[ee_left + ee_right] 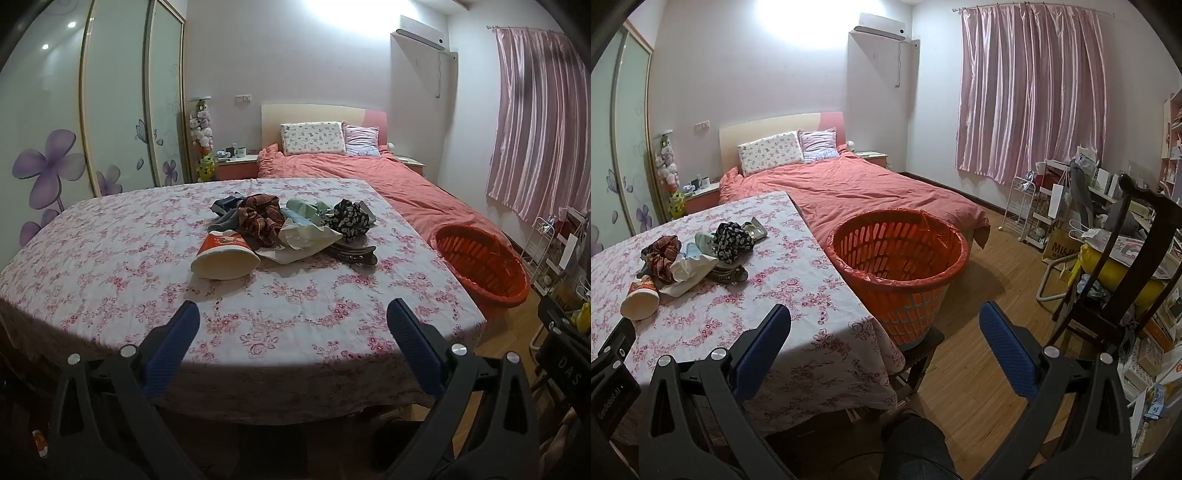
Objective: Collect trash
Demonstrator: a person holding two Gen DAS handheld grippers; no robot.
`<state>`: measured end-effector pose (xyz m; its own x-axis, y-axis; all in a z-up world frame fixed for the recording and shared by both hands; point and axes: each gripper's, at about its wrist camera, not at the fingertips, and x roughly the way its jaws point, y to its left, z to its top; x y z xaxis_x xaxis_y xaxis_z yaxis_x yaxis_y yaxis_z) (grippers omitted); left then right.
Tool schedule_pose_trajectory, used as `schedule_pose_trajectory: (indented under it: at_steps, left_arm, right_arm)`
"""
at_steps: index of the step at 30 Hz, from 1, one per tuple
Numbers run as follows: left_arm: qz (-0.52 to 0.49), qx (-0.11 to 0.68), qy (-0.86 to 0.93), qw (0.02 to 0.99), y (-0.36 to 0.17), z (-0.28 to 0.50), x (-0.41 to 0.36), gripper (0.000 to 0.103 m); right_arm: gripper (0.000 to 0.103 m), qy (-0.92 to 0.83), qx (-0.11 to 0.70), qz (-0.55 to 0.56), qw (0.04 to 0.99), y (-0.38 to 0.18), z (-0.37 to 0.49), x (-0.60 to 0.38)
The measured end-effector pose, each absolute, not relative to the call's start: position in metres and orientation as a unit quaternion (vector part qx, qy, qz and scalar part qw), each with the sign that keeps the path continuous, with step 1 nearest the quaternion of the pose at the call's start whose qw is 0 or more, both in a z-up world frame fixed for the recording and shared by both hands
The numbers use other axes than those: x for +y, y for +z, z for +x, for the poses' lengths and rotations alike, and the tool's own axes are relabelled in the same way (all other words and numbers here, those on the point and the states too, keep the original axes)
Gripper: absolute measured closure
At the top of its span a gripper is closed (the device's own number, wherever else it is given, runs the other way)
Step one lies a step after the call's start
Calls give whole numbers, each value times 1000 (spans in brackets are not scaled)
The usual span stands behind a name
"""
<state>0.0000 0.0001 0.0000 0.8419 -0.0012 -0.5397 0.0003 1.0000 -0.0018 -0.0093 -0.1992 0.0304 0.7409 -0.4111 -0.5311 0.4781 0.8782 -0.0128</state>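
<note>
One paper cup (225, 258) lies tipped on the table (110, 258), beside one white crumpled wrapper (306, 240), two scrunchies (262, 218), a green packet and a dark hair clip (354, 253). One orange basket (897, 258) stands just beside the table. The left gripper (293, 317) and right gripper (884, 321) both have fingers apart, holding nothing. Only the right view shows a chair (1126, 258) and cluttered shelves.
</note>
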Motion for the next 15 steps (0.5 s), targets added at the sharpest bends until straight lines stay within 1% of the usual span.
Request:
schedule_pose_trajectory:
  at_steps: [15]
  left_arm:
    - [0, 282, 0, 959, 0, 0, 0, 4]
  right_arm:
    - [2, -239, 269, 63, 931, 30, -10, -199]
